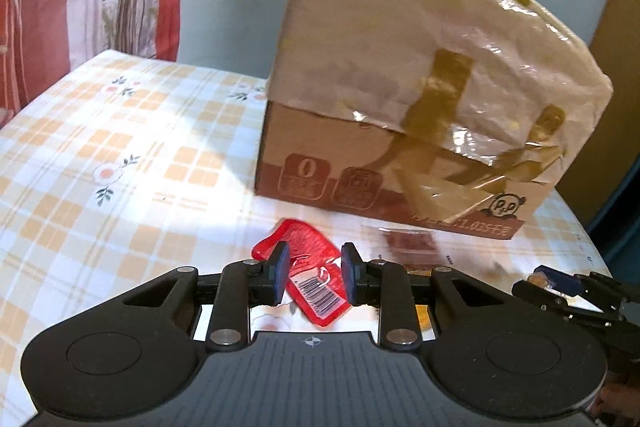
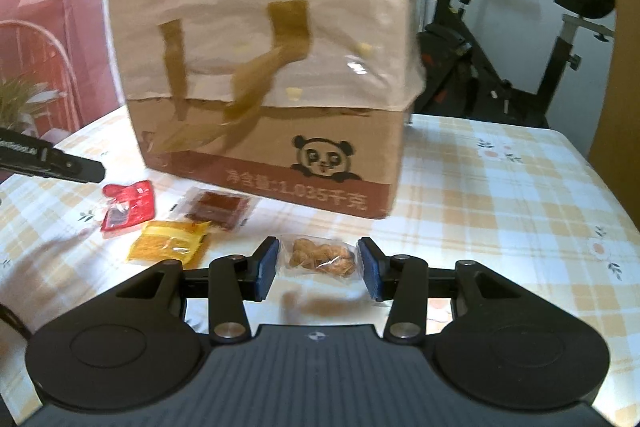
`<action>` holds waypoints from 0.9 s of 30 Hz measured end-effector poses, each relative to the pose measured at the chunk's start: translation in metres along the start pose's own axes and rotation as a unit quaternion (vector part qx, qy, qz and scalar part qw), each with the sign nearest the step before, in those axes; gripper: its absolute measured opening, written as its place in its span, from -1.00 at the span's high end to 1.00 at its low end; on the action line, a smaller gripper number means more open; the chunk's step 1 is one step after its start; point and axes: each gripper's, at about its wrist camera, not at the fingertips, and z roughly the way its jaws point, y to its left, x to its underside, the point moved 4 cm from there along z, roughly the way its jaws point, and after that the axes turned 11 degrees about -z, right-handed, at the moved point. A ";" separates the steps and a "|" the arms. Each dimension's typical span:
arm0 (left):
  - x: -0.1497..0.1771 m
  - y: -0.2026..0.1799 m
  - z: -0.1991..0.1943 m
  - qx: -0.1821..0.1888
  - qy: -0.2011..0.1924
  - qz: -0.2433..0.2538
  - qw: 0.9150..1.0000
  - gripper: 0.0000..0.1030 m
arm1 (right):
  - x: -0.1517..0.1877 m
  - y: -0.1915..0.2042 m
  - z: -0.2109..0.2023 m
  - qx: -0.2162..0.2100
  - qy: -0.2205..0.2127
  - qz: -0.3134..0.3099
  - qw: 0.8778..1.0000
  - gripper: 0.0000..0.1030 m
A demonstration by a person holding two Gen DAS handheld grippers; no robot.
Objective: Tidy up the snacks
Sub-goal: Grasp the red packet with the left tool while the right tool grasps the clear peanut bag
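Note:
A cardboard box [image 1: 400,163] with a cream bag pulled over its top stands on the checked tablecloth [image 1: 120,131]; it also shows in the right wrist view [image 2: 280,147]. My left gripper [image 1: 314,273] is open, its pads on either side of a red snack packet [image 1: 308,259] with a barcode that lies on the cloth. My right gripper [image 2: 318,267] is open around a clear packet of brown nuts [image 2: 322,257]. The red packet [image 2: 130,209], a dark brown packet [image 2: 218,207] and a yellow packet [image 2: 170,241] lie left of it.
The dark brown packet [image 1: 408,243] lies in front of the box in the left wrist view. The right gripper's tip [image 1: 560,281] shows at the right edge, the left gripper's tip [image 2: 60,163] at the left. An exercise bike [image 2: 500,39] stands behind the table.

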 end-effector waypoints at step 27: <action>0.004 -0.014 0.050 -0.021 0.016 0.053 0.998 0.38 | 0.007 0.006 0.016 -0.034 0.019 0.004 0.999 0.11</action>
